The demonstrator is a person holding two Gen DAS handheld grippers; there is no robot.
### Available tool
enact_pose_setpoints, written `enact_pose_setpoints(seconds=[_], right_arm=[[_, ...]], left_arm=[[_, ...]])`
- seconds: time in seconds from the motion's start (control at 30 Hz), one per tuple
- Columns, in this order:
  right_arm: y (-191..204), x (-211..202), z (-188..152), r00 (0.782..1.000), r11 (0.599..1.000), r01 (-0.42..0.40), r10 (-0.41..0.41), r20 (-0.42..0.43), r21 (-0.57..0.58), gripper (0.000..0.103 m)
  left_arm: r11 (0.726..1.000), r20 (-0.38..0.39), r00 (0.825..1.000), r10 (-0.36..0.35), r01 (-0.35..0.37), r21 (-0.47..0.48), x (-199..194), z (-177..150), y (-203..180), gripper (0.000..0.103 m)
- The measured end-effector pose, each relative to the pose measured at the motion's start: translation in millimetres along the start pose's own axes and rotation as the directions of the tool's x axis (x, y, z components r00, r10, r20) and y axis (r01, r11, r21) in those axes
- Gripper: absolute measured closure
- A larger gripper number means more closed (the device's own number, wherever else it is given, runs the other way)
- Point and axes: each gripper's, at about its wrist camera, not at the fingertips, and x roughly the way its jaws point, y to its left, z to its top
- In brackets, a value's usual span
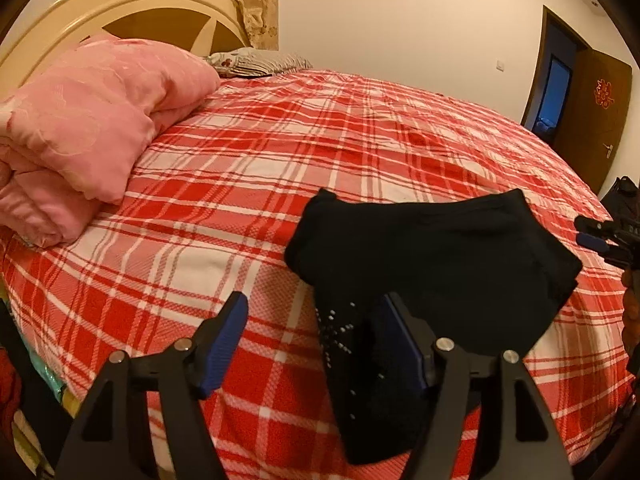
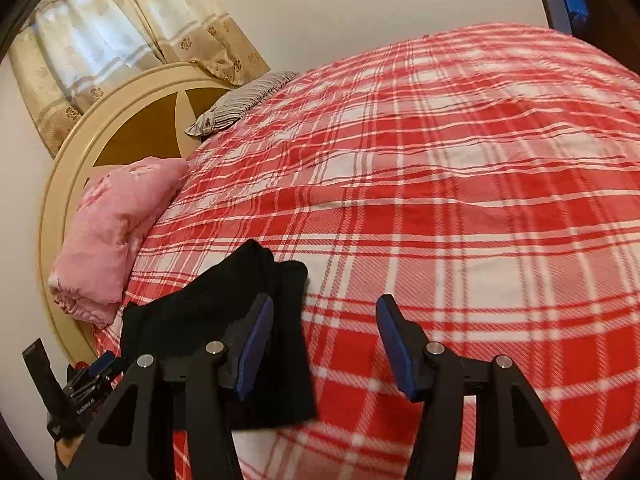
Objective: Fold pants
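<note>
Black pants [image 1: 436,256] lie folded near the bed's [image 1: 280,152] front edge. Left hand-held gripper [image 1: 312,336] and right hand-held gripper [image 2: 324,340] hover wide, holding nothing. Any final fold likely needs square, aligned edges.

Black pants [image 1: 440,256], folded into a compact, roughly rectangular bundle w/ layered edges, lie flat on the red/white plaid bed near its front edge. One narrower part w/ small white dots runs toward the camera in left wrist view. Fabric plain, dark, few creases.
</note>
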Motion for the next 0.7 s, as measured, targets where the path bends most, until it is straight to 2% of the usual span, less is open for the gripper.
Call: enact_pose_setpoints(seconds=[0.27, 0.47, 0.6, 0.7], right_arm=[[23.2, -64.7, -27.3, 0.998, 0.996, 0.020, -0.015, 0.055, -0.088, 0.047], [56.0, -131.2, -44.9, 0.983, 0.981, 0.032, 0.002, 0.181, -0.189, 0.045], [73.7, -151.9, -51.2, 0.976, 0.971, 0.046, 0.006, 0.216, -0.233, 0.044], [87.9, -162.3, -55.5, 0.969, 0.959, 0.069, 0.001, 0.247, -0.276, 0.043]], left_arm=[[0.999, 0.069, 0.997, -0.022, 0.020, 0.033, -44.0, -1.0, -18.6, 0.025], [0.998, 0.131, 0.991, -0.034, 0.028, 0.052, -75.0, -1.3, -27.6, 0.017], [0.998, 0.170, 0.985, -0.043, 0.033, 0.059, -93.0, 3.5, -32.8, 0.015], [0.997, 0.204, 0.978, -0.042, 0.027, 0.073, -104.1, 4.7, -37.6, 0.006]])
